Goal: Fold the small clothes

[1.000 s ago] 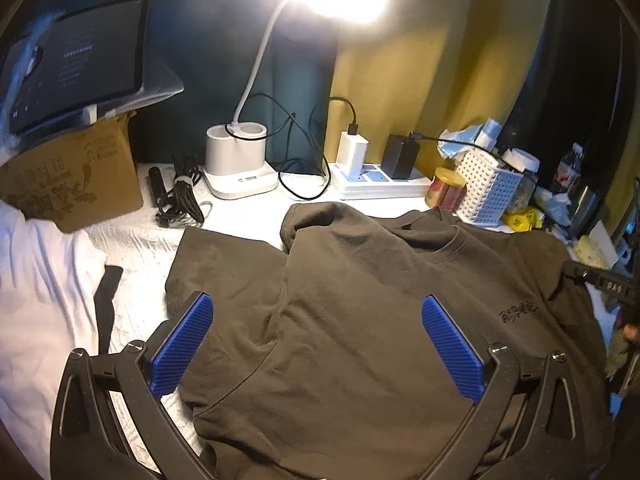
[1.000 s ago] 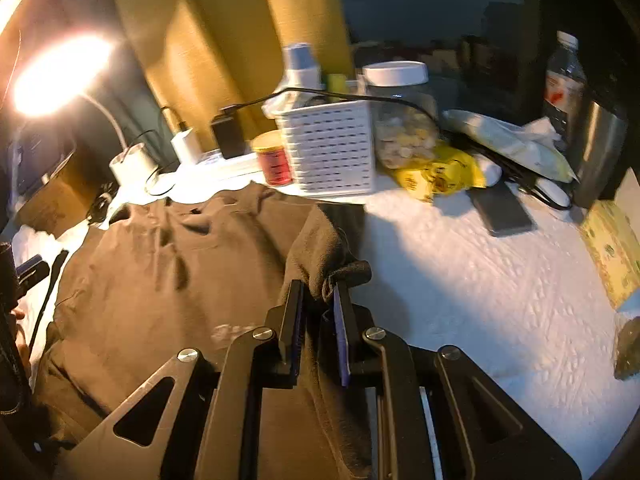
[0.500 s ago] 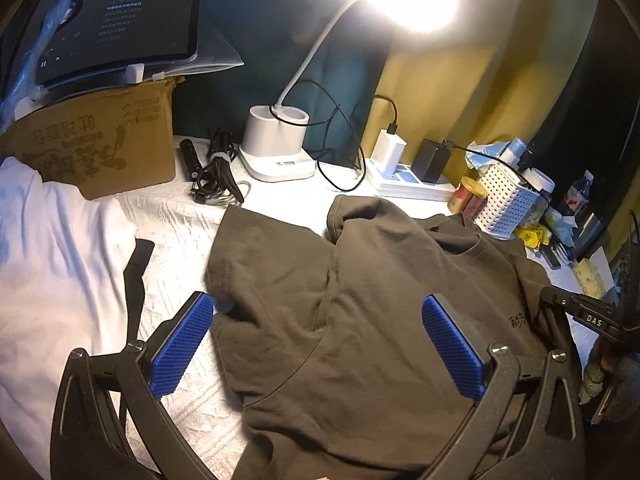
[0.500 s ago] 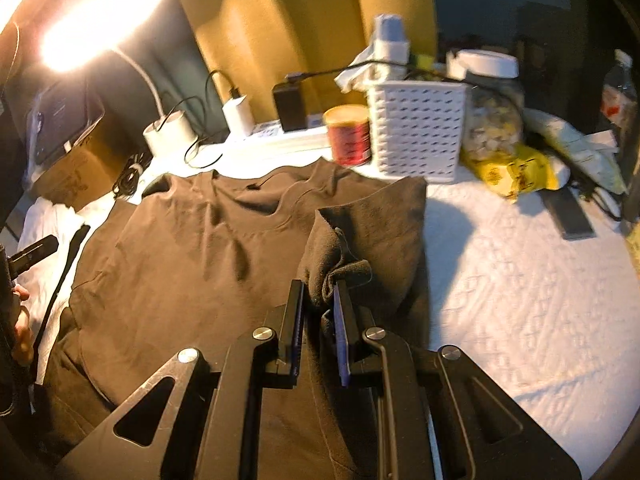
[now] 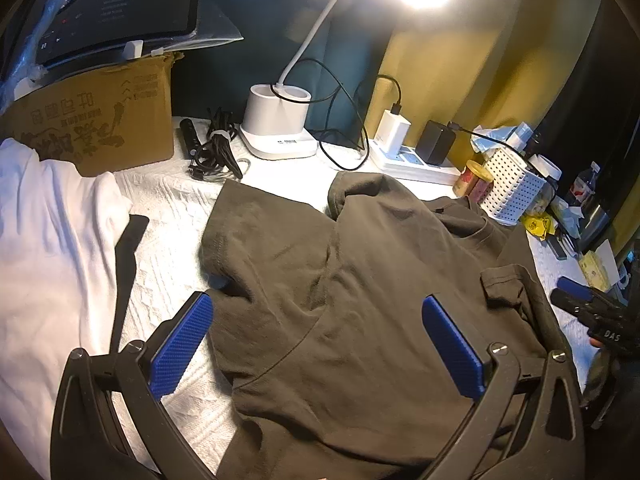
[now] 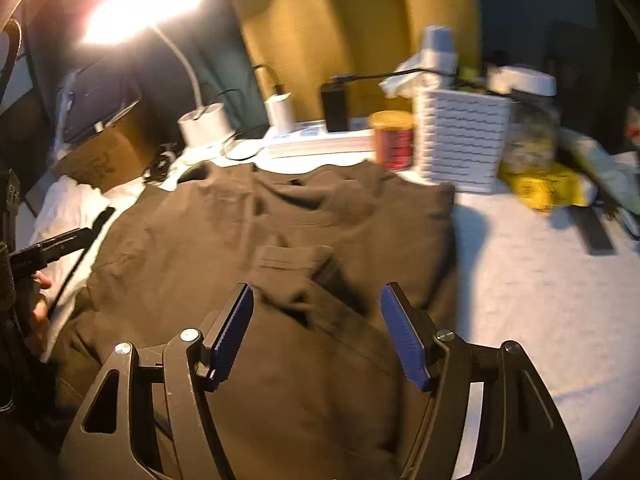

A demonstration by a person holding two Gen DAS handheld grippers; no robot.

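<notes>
Under the left tongs [image 5: 316, 344], in the left wrist view, the brown T-shirt [image 5: 360, 280] lies spread on the white-covered desk [image 5: 172, 216], collar toward the lamp base [image 5: 276, 128] and power strip [image 5: 412, 160], hem toward the person. These tongs stand wide open, gripping nothing, with the shirt's left half between and beyond their blue pads. The left sleeve [image 5: 256, 232] lies flat, unfolded, ahead of the left pad and just beside a white garment [image 5: 48, 240]. On the far side, the right sleeve [image 5: 504, 284] is already folded inward over the chest, and the right tongs [image 5: 588, 312] show at the edge of the frame.

From the right wrist view, which is somewhat blurred, the right tongs [image 6: 316, 328] are opening, and the folded sleeve cuff [image 6: 292, 264] seems to lie loose on the shirt just ahead of the pads, not pinched. The shirt's long axis runs away from both tongs. Judging by that, the unfolded left sleeve is the next thing to fold, and the left tongs are much the nearer.
</notes>
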